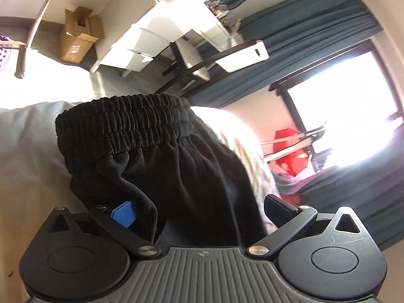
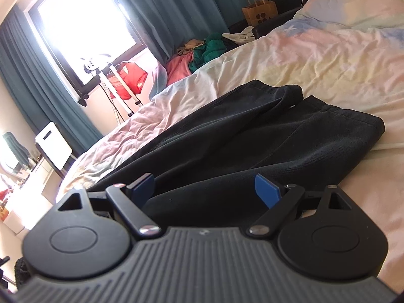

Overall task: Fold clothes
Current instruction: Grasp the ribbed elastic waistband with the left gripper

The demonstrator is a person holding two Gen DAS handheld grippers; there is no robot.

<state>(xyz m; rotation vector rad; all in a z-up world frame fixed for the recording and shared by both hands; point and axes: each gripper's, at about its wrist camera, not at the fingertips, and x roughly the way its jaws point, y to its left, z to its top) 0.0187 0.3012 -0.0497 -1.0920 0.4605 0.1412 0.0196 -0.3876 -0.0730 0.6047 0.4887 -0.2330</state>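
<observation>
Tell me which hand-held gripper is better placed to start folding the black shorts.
Left, probably. The left hand-held gripper is open with the elastic waistband bunched between its fingers. The right hand-held gripper is open around flat fabric of the black shorts on the bed.

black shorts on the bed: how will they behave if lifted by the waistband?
Probably floppy: the black shorts lie slack and creased on the bedding. The elastic waistband is gathered and thick, so it likely gives the left gripper a firmer hold. The legs would likely hang and drag.
</observation>
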